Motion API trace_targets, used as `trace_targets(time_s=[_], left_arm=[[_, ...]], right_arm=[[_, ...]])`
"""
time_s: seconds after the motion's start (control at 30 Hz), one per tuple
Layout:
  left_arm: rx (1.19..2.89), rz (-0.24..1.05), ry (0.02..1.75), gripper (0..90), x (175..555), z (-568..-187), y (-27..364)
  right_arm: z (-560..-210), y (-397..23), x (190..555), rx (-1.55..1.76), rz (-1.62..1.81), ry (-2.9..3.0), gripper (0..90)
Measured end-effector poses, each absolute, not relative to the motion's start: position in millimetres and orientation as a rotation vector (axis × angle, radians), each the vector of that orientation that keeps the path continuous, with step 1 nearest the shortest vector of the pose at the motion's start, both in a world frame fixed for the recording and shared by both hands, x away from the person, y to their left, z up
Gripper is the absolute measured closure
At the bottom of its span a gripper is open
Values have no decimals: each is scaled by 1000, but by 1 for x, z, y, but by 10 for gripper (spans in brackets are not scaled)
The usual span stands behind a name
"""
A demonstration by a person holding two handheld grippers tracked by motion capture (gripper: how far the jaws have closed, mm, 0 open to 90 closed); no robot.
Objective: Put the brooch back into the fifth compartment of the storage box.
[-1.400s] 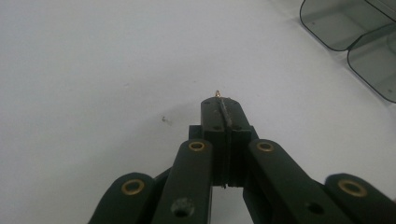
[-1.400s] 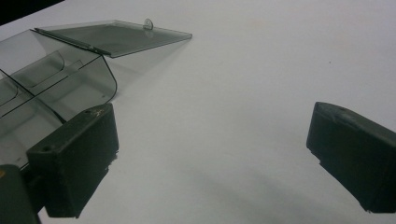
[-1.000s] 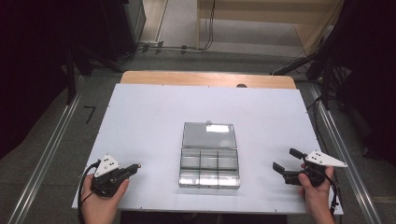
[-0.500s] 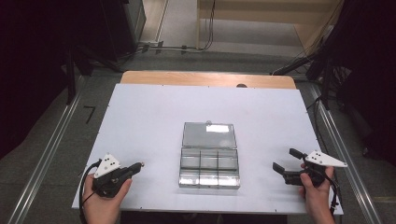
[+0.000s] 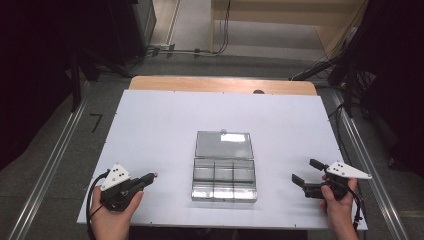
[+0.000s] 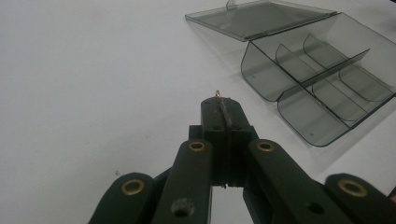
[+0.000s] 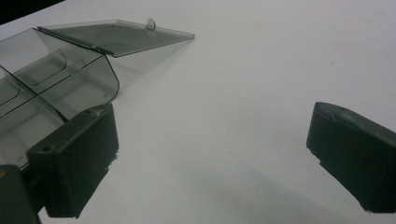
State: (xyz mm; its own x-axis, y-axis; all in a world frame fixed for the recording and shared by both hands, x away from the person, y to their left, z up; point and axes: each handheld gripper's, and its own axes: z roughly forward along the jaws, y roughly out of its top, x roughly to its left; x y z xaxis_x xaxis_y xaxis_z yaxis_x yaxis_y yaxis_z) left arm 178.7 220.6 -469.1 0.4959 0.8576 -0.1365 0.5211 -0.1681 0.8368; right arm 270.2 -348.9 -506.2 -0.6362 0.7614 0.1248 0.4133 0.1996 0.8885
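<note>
Grippers sit low at the near corners of the white worktop (image 5: 165, 130), one on each side of a clear box (image 5: 224, 172). The box lies at the middle of the worktop, its lid (image 5: 223, 144) folded flat back on the far side, its dividers marking off small compartments. The left gripper (image 5: 150, 177) has its jaws pressed together, pinching a tiny gold-coloured thing (image 6: 218, 94) that pokes out at the tips; what it is cannot be told. It points toward the box, a little apart from it. The right gripper (image 5: 306, 171) has its jaws wide apart with bare worktop between them, and it also faces the box from a short way off.
</note>
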Motion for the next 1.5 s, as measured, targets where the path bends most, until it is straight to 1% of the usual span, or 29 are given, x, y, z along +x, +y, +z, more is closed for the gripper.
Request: trace_targets(time_s=[0.43, 1.1, 1.23, 1.5], left_arm=[[1843, 478, 1112, 900, 177, -460, 208], [1841, 441, 1056, 900, 177, -453, 187], [1813, 404, 1046, 900, 179, -451, 185], [1834, 406, 1024, 900, 179, -450, 175]], right_arm=[[-506, -349, 270, 1100, 1415, 2139, 7], [-506, -349, 270, 1102, 1419, 2141, 8], [-506, -349, 270, 1108, 1426, 2138, 7], [-506, -348, 269, 1092, 1420, 2146, 8]])
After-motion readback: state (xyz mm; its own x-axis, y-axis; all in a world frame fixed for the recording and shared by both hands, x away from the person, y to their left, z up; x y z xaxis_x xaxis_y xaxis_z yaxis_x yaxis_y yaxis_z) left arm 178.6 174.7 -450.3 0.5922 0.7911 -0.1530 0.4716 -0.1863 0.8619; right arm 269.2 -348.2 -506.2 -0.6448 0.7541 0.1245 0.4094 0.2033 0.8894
